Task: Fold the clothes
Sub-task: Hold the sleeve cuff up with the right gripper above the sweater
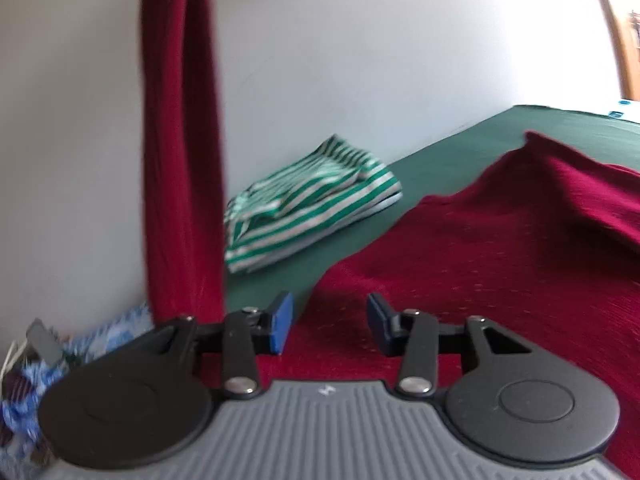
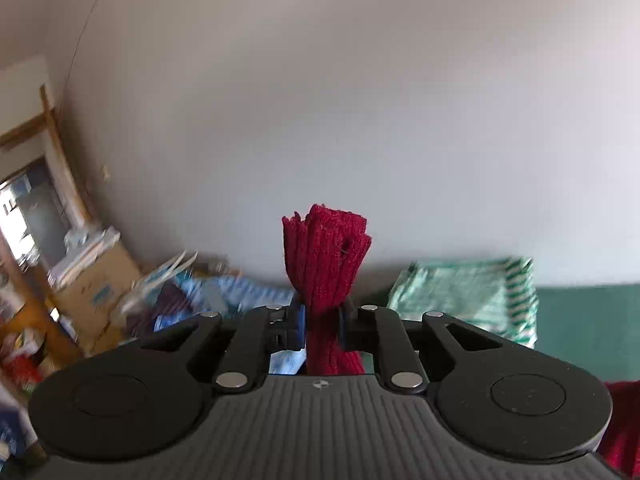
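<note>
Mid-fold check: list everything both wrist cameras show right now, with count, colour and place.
sweater: one, dark red knit, spread on the cover; one part is raised and hangs at the left of the left wrist view, its bunched end in the right gripper.
striped garment: one, green and white, folded, on the cover by the wall.
cover: one, dark green, under the clothes.
pile of clothes: blue and white, blurred, low left.
cardboard box: one, brown, far left.
wall: white, behind everything.
left gripper: jaws apart, over the sweater.
right gripper: clamped on the sweater.
</note>
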Tool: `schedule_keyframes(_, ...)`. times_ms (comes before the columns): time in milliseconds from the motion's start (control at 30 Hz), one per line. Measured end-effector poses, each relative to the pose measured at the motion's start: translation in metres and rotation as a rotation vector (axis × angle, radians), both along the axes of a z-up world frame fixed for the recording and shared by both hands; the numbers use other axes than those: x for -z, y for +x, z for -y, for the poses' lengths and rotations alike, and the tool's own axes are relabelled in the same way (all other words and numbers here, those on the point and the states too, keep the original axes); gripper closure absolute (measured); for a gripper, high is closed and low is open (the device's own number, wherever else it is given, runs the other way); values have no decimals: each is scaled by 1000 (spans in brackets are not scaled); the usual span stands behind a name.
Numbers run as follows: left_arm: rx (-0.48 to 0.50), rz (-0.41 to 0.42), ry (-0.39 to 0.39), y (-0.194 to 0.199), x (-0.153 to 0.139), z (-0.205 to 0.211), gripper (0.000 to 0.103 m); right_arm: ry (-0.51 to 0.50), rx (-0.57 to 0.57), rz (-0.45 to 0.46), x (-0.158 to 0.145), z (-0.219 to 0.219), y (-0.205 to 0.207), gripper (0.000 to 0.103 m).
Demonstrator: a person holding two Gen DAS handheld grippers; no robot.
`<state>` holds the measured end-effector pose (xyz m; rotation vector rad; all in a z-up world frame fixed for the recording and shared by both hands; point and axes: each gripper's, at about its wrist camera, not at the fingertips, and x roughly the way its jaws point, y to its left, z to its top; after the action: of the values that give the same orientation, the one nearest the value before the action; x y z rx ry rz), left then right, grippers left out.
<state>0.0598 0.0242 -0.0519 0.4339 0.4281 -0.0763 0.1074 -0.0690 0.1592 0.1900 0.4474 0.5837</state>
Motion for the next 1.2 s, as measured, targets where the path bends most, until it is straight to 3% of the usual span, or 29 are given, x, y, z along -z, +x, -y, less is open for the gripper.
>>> schedule_keyframes(267,45,-4,55,14,18,22,45,11,146,57,-19,35,4,89)
schedule_keyframes(400,40,-33,83,16,25,33,43,79,191,64,-14,54,2,90)
schedule_keyframes(500,32,-43,117,17,31,41,34,105,223,74,-11,67,-3,91)
schedule_keyframes(867,58,-82,209,8,43,79,30,270,355,92,13,160,-14,91)
schedule_keyframes(1200,-18,-101,309,9,47,120,29,348,424,29,57,257,-2,91)
